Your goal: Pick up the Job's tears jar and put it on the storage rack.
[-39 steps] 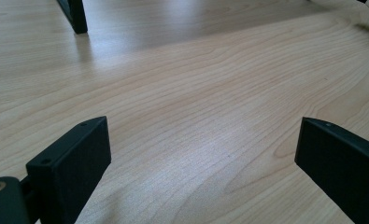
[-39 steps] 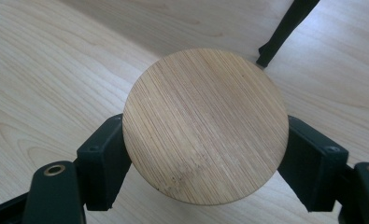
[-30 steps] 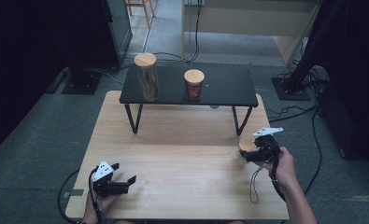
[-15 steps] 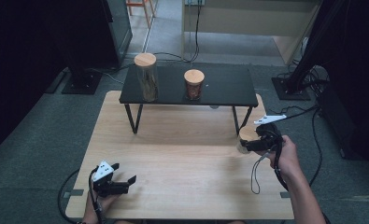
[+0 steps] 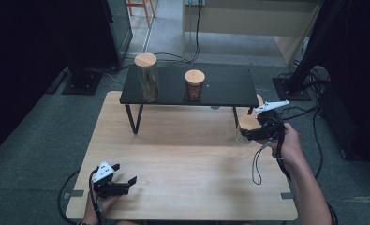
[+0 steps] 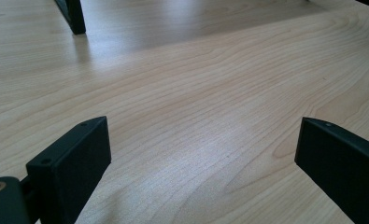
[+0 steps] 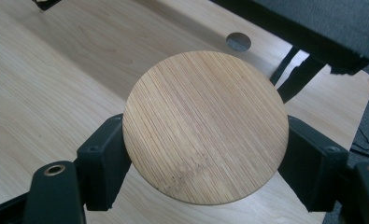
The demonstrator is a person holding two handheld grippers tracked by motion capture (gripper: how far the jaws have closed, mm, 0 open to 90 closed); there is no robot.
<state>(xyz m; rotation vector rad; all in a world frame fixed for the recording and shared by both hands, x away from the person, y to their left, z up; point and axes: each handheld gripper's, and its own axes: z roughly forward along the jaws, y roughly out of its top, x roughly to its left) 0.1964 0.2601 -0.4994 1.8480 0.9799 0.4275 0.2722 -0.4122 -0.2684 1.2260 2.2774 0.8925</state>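
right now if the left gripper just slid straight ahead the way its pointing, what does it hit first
Probably nothing soon. The left gripper is open and points across bare wooden table; its own view shows only wood grain ahead between the jaws. The black shelf's leg stands off to the side of that line, though depth is hard to judge.

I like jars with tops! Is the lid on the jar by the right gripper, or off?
On. The round wooden lid caps the jar, between the right gripper's jaws.

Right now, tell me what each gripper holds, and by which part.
The right gripper has a jaw on each side of the jar's round wooden lid, seemingly gripping it. The left gripper is open over bare table.
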